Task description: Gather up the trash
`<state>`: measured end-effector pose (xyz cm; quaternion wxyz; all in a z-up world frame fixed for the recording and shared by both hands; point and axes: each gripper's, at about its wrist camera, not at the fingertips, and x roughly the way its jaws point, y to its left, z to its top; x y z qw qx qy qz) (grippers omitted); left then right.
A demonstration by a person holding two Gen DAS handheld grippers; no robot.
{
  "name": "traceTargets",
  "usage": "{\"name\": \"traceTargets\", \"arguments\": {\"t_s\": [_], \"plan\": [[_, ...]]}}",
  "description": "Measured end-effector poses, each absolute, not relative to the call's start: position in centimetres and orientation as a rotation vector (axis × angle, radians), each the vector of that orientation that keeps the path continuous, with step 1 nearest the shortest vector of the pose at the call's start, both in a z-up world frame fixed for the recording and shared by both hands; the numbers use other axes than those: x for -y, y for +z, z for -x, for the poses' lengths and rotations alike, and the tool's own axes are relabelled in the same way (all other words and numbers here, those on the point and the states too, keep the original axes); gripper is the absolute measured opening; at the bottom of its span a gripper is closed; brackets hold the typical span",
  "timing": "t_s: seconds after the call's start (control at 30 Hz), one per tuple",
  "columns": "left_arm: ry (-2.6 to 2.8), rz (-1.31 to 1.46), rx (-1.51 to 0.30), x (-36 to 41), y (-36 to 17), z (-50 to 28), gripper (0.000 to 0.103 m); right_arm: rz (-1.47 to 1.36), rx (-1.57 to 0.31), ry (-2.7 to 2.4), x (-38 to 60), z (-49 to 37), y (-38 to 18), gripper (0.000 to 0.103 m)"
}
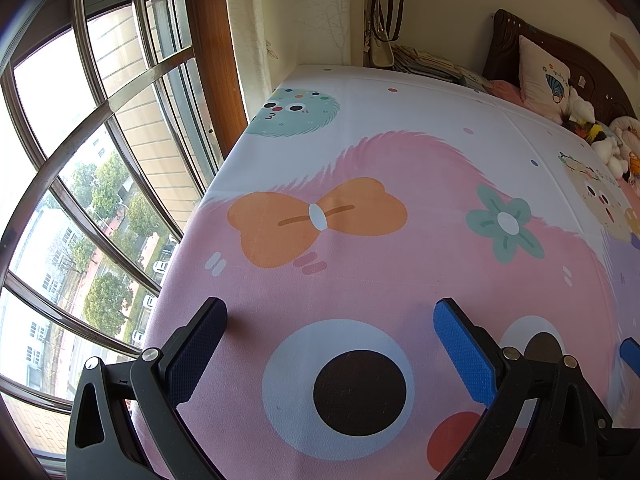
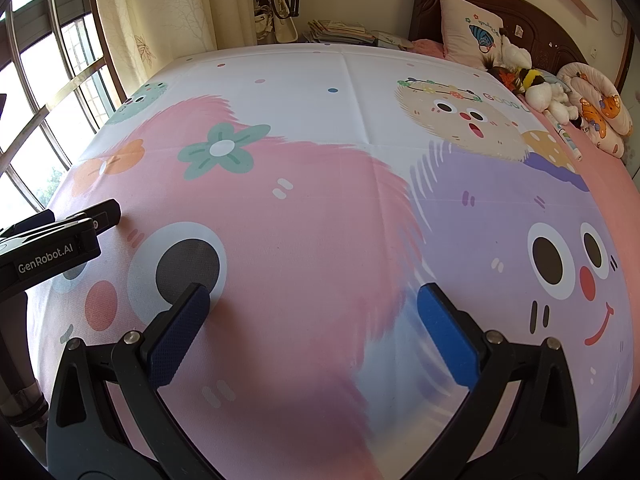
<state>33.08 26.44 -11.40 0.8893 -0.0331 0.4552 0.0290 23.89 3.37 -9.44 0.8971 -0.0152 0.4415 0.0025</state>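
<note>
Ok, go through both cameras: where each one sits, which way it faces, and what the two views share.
Left wrist: on the left gripper, low over the bedsheet, facing the window; own open fingers show.
Right wrist: on the right gripper, facing up the bed to the headboard; own open fingers plus the left gripper's side.
Shared: sheet, orange bow, pillow, stuffed toys. No trash visible.

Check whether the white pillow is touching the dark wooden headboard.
Touching: in the right wrist view the white pillow leans upright against the headboard, no gap visible.
</note>
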Motion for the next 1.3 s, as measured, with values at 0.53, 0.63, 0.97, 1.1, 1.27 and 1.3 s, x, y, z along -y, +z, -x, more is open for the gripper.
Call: {"name": "traceTargets", "arguments": {"t_s": [0.53,0.63,0.97,1.1,1.27,1.3], "plan": [[0.06,0.069,-0.945,-26.44,-11.43,-33.1,0.102,0.032,-0.915,0.005,-3.42,-23.95,-9.33,0.103],[0.06,0.068,-0.945,-26.4,-11.35,-33.01,0.102,0.032,-0.915,0.005,-3.42,-23.95,-9.33,0.103],[0.06,0.068,-0.945,-26.42,-11.38,-33.04,0.102,0.032,-0.915,0.005,-3.41,-23.95,-9.34,0.103],[0.06,0.068,-0.945,-26.43,-11.4,-33.07,0.102,0.032,-0.915,0.005,-3.42,-24.03,-9.18,0.103],[0.06,0.068,-0.945,-26.44,-11.43,-33.1,0.102,0.032,-0.915,0.005,-3.4,-23.95,-9.33,0.103],[0.06,0.068,-0.945,-26.42,-11.39,-33.06,0.102,0.032,-0.915,0.005,-3.4,-23.96,-9.31,0.103]]}}
